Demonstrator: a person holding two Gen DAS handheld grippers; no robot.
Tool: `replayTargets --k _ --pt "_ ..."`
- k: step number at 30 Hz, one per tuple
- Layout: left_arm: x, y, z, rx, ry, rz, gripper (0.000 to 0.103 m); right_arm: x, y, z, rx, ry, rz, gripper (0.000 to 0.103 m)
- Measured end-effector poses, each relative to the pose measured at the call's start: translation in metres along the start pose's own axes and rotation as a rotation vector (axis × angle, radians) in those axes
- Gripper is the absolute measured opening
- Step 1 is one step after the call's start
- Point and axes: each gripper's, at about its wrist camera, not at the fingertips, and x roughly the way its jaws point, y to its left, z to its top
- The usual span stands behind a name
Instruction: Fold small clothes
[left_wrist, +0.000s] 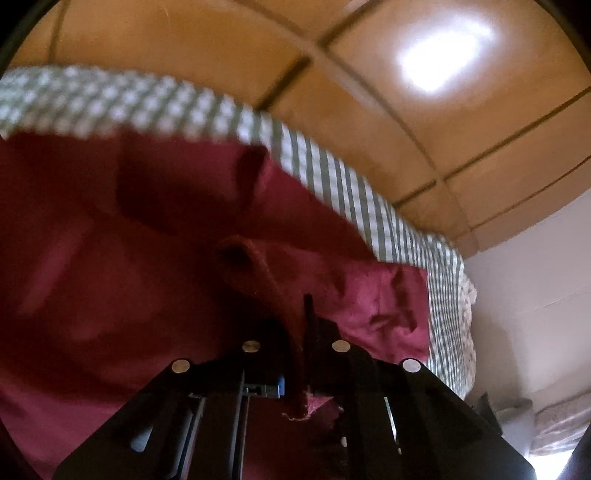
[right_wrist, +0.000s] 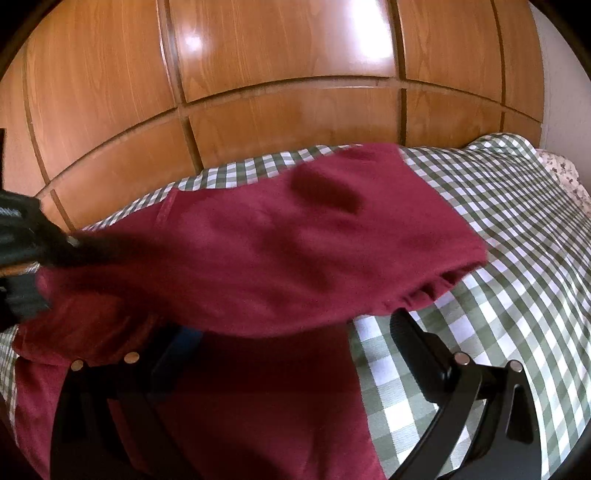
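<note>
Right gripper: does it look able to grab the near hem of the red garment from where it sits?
Probably yes. The right gripper is open, straddling the red garment on the checked cover, nothing between; the left gripper pinches another part.

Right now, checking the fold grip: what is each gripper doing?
Left gripper: shut on the red garment.
Right gripper: open, garment between its jaws.

Both wrist cameras look steeply down from close above the dark red fabric garment on the green-and-white checked bed, facing glossy wooden wardrobe doors.
</note>
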Motion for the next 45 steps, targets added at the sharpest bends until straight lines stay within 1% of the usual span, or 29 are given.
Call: replayTargets --k 3,6,7,9,12,15,18,20,22,24,27,29,30,32,34,36,37,38,39,42,43,45 --pt "-0.024 0.022 0.013 -0.031 -0.075 0.039 0.007 -0.002 -0.003 0.0 0.023 -0.015 -0.003 0.101" --pt "-0.037 0.049 0.018 -0.088 -0.092 0.068 0.007 -0.008 -0.009 -0.001 0.059 -0.049 -0.029 0.101" --pt "-0.04 0.062 0.019 -0.109 -0.094 0.082 0.007 -0.011 -0.013 -0.002 0.083 -0.063 -0.052 0.101" --pt "-0.047 0.079 0.016 -0.126 -0.087 0.085 0.007 -0.013 -0.021 -0.002 0.133 -0.073 -0.08 0.101" --pt "-0.047 0.097 0.01 -0.152 -0.065 0.078 0.007 -0.012 -0.036 -0.003 0.216 -0.06 -0.112 0.101" --pt "-0.043 0.11 0.004 -0.181 -0.051 0.063 0.007 -0.009 -0.047 -0.003 0.266 -0.038 -0.113 0.101" --pt "-0.039 0.118 -0.002 -0.195 -0.044 0.055 0.007 -0.013 -0.051 -0.004 0.29 -0.049 -0.121 0.101" --pt "-0.037 0.12 -0.005 -0.186 -0.038 0.062 0.007 -0.013 -0.054 -0.005 0.306 -0.041 -0.134 0.101" --pt "-0.038 0.122 -0.007 -0.172 -0.032 0.063 0.007 -0.001 -0.061 -0.002 0.332 0.022 -0.15 0.101" --pt "-0.036 0.123 -0.008 -0.157 -0.025 0.068 0.007 0.007 -0.065 0.003 0.341 0.054 -0.162 0.101" --pt "-0.035 0.12 -0.006 -0.123 -0.016 0.096 0.007 0.013 -0.074 0.013 0.362 0.046 -0.215 0.101" --pt "-0.044 0.116 -0.005 -0.084 -0.049 0.114 0.007 0.013 -0.085 0.012 0.407 0.045 -0.252 0.101" --pt "-0.049 0.115 -0.004 -0.072 -0.064 0.109 0.007 0.011 -0.09 0.01 0.428 0.037 -0.245 0.101" --pt "-0.061 0.115 -0.003 -0.053 -0.09 0.115 0.007 0.005 -0.084 0.007 0.389 0.018 -0.264 0.101" --pt "-0.065 0.122 -0.003 -0.036 -0.094 0.153 0.007 0.003 -0.073 0.005 0.324 0.011 -0.276 0.101" --pt "-0.054 0.13 -0.003 -0.009 -0.05 0.211 0.007 0.007 -0.066 0.006 0.283 0.033 -0.316 0.101" --pt "-0.046 0.135 -0.005 0.001 -0.023 0.216 0.007 0.011 -0.064 0.006 0.275 0.05 -0.334 0.101" --pt "-0.044 0.137 -0.007 0.013 -0.035 0.208 0.007 0.017 -0.065 0.007 0.272 0.073 -0.349 0.101" --pt "-0.044 0.138 -0.011 0.035 -0.07 0.193 0.008 0.02 -0.066 0.008 0.274 0.093 -0.356 0.101" --pt "-0.046 0.141 -0.026 0.091 -0.147 0.173 0.01 0.022 -0.068 0.008 0.279 0.096 -0.352 0.101" --pt "-0.049 0.143 -0.032 0.097 -0.174 0.148 0.012 0.021 -0.07 0.007 0.286 0.091 -0.339 0.101" --pt "-0.053 0.149 -0.034 0.073 -0.183 0.096 0.015 0.015 -0.073 0.006 0.304 0.073 -0.298 0.101"
